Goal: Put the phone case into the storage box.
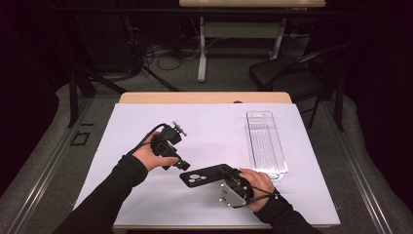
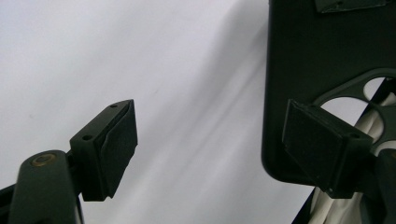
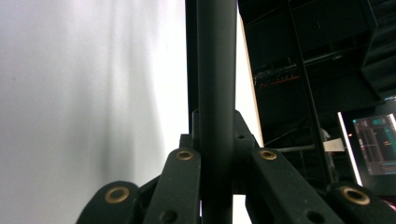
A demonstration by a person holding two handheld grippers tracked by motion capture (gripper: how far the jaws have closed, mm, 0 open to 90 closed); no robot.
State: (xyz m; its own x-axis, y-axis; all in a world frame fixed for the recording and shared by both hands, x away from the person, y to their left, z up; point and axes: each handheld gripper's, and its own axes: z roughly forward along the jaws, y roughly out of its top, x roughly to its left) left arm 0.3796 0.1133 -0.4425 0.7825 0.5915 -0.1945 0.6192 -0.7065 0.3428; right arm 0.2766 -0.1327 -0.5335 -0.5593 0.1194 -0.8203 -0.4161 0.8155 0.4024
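Note:
A black phone case (image 1: pixel 204 176) with round camera cut-outs hangs just above the white mat, flat side up. My right gripper (image 1: pixel 228 181) is shut on its near end; in the right gripper view the case (image 3: pixel 215 84) runs edge-on between the closed jaws (image 3: pixel 215 140). My left gripper (image 1: pixel 181 165) is up and left of the case's camera end, pointing down toward it. In the left gripper view it (image 2: pixel 210 140) stands open with bare mat between the pads (image 2: pixel 116 140), and the case (image 2: pixel 317 70) lies behind the right pad. Whether that pad touches the case I cannot tell.
A clear, long plastic tray (image 1: pixel 265 144) lies on the right of the white mat (image 1: pixel 146 122). Beyond the wooden table edge (image 1: pixel 204 97) are a black folding chair (image 1: pixel 287 73), cables on the floor and another table's legs.

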